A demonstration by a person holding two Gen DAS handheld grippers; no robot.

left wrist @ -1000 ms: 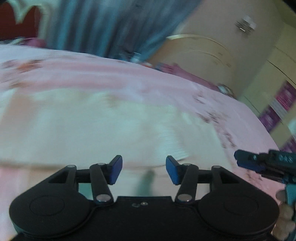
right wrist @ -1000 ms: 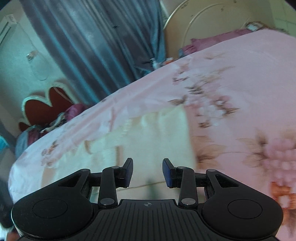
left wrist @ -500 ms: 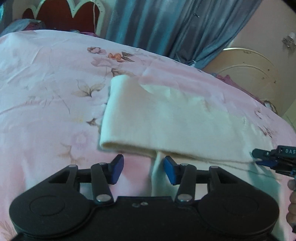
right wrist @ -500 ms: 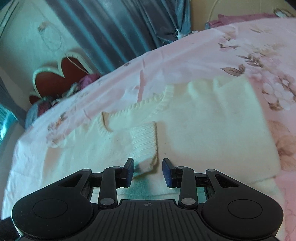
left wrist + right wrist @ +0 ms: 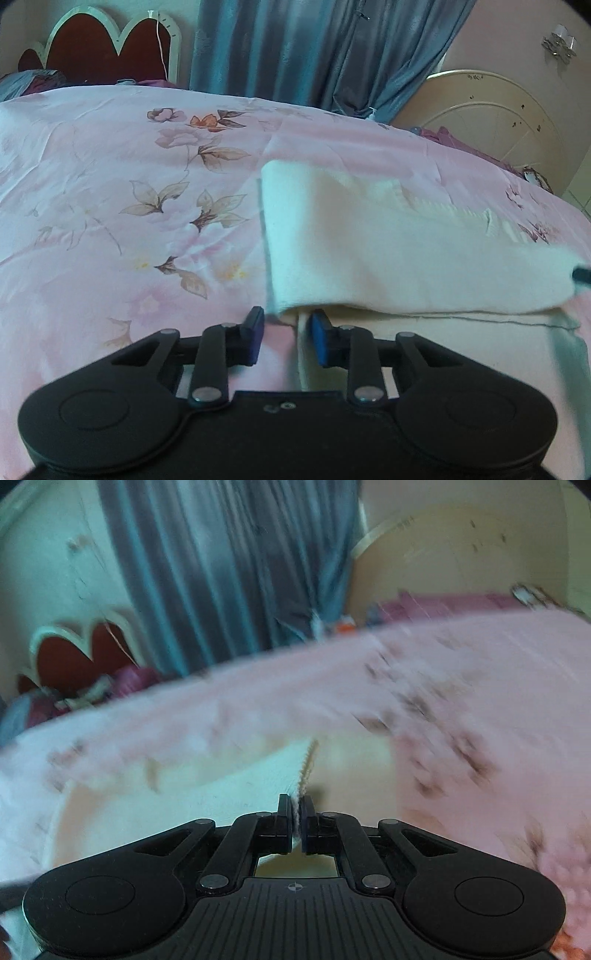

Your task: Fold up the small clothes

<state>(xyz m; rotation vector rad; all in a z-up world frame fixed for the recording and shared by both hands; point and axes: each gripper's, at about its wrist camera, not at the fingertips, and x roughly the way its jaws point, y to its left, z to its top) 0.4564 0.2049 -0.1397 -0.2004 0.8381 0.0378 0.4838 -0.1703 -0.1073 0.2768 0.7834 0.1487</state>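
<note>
Only one piece of clothing is seen: a cream knitted sweater [image 5: 406,258], spread on the pink flowered bed cover [image 5: 129,221] and partly folded over itself. Two grippers are counted, one for each hand.

The left gripper [image 5: 286,338] is held low at the sweater's near left corner. Its jaws have just been closing, but a gap is left between the blue pads [image 5: 320,343]. The sweater's edge is found in that gap, close to the right pad, and is not pinched.

The right gripper [image 5: 294,818] is clamped tight on a thin ribbed edge of the sweater [image 5: 221,786], which is seen squeezed between the dark pads. That view is smeared, so the edge may be a cuff or a hem. Blue curtains [image 5: 314,48] are hung behind the bed.
</note>
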